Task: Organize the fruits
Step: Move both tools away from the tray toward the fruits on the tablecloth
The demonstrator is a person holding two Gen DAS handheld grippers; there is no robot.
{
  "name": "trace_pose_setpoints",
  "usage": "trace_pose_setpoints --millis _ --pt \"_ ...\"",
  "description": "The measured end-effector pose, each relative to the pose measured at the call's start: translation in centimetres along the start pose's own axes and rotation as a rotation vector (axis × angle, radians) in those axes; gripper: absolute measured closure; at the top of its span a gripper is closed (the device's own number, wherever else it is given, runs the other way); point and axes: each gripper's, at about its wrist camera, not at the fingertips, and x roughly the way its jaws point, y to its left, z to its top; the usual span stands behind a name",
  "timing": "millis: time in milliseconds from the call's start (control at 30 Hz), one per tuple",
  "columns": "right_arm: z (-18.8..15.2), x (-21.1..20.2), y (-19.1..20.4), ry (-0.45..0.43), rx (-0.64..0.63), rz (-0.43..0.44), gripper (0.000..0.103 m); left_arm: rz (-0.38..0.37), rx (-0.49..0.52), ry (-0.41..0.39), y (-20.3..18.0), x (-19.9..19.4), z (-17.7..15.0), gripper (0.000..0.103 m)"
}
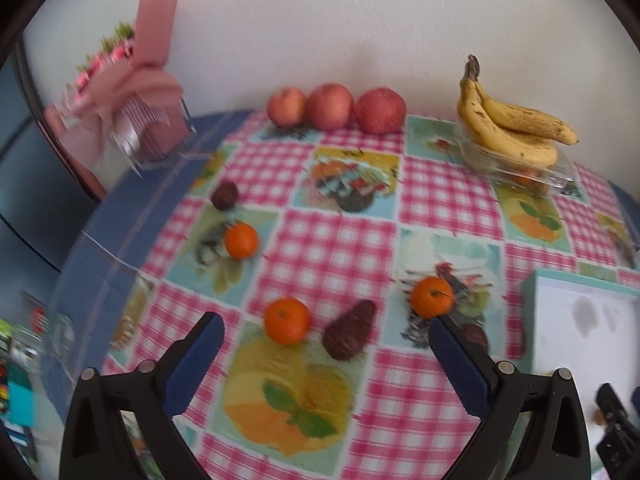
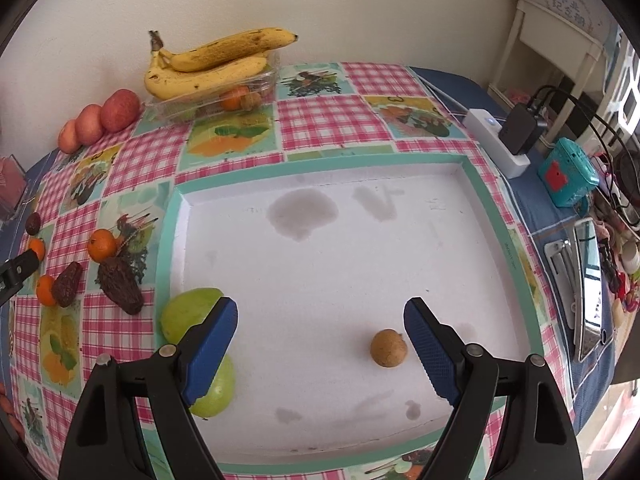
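Far left on the checkered tablecloth (image 1: 332,248): one small dark fruit (image 1: 224,195), then a tangerine (image 1: 241,241) just below it. Nearer, between the wide-open jaws of the left gripper (image 1: 326,334): a second tangerine (image 1: 287,321) with a dark oblong fruit (image 1: 349,335) just beside it, apart or touching cannot be told. Holding nothing. Further right, a third tangerine (image 1: 432,296) close to the right fingertip. Along the wall: three apples (image 1: 335,106), then bananas (image 1: 516,128) on a clear plastic container (image 1: 560,176).

Right side: white tray (image 2: 486,188) with a green rim, nearly bare. Right gripper (image 2: 320,320) above it, spread wide too, empty. One small round brown fruit (image 2: 388,348) inside the tray, near the right pad. Two green fruits (image 2: 188,312) at the tray's left edge, partly hidden by the left finger.

Likely step: taking the second tangerine with the left gripper toward the tray. Better to lower straight over it, centred between the pads, away from the dark neighbour. Gentle closing, since round fruit probably rolls.
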Motion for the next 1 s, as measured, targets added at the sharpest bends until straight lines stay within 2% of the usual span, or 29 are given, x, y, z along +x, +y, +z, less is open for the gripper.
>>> trace_pose_setpoints --millis 67,233,400,600,833,1000 --pt "0.1 0.0 0.6 -0.001 -0.012 0.005 0.017 0.017 0.010 -0.003 0.1 0.2 0.0 0.000" --pt "0.8 -0.4 2.3 -0.017 -0.040 0.019 0.017 -0.050 -0.051 0.069 1.3 1.8 -0.1 0.000" --pt "2.2 -0.9 4.6 -0.034 -0.047 0.060 0.017 -0.087 -0.082 0.081 2.8 2.4 0.1 0.000" --pt "3.5 -1.3 8.4 -0.062 -0.086 0.114 0.017 -0.084 -0.141 0.018 6.8 2.1 0.8 0.000" --pt "3.4 -1.0 12.8 -0.049 -0.142 0.169 0.017 -0.101 -0.309 -0.030 12.5 1.6 1.4 0.000" --pt "3.1 -1.1 14.2 -0.046 -0.159 0.184 0.017 -0.119 -0.322 -0.022 13.7 1.9 1.4 0.000"
